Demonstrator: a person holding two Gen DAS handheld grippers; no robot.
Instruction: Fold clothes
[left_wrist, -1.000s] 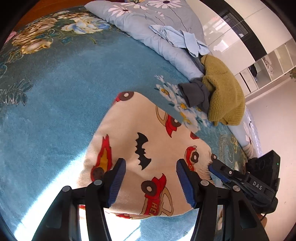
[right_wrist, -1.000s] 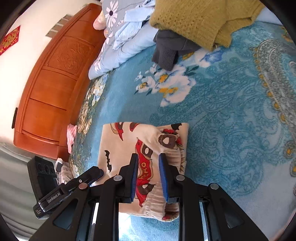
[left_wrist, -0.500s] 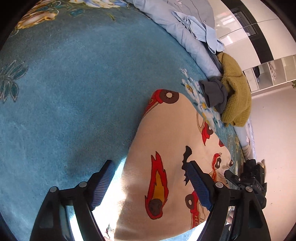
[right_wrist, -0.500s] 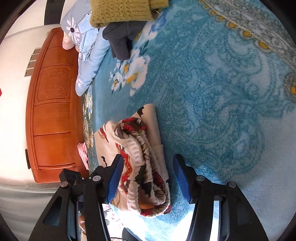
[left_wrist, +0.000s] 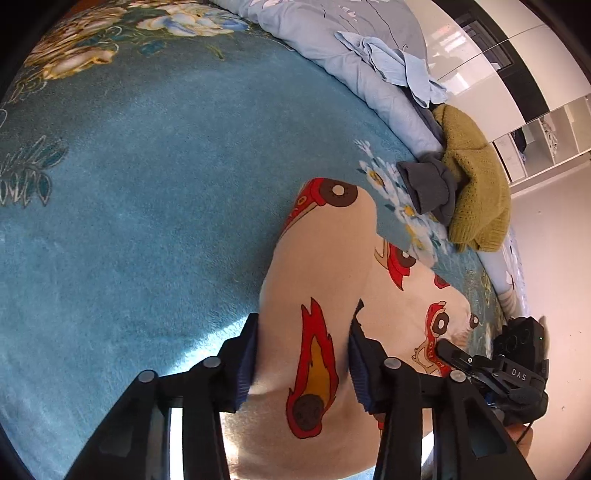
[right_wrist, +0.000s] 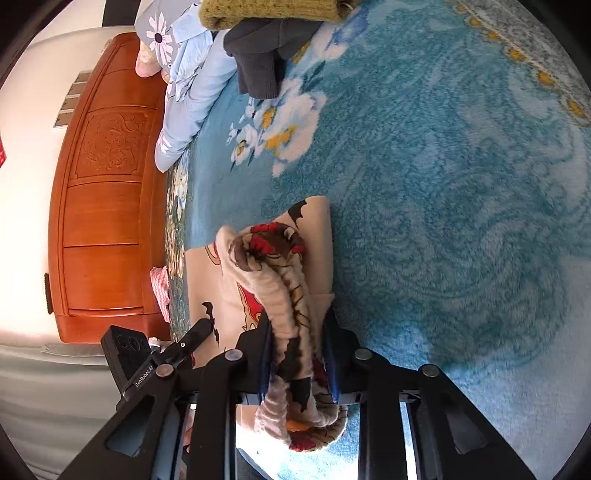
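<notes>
Left wrist: my left hand-held gripper (left_wrist: 301, 360) is closing on the cream car-print garment (left_wrist: 332, 280), which lies on the blue bed cover (left_wrist: 147, 166), long axis running away up-right. Half a second ago those jaws stood wider. A grey garment (left_wrist: 428, 188) and mustard sweater (left_wrist: 476, 181) sit beyond.

Right wrist: my right hand-held gripper (right_wrist: 297, 354) is closing on the garment's bunched waistband (right_wrist: 284, 295), now pinched; before, it straddled it. The wooden headboard (right_wrist: 107, 184) stands left.

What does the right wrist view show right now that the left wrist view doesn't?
Only the right wrist view shows the wooden headboard and the garment's bunched elastic waistband between the closing right gripper.

Only the left wrist view shows the white wardrobe and the flame print between the closing left gripper.

Both show the cartoon-print garment, blue blanket, mustard sweater and grey garment.
</notes>
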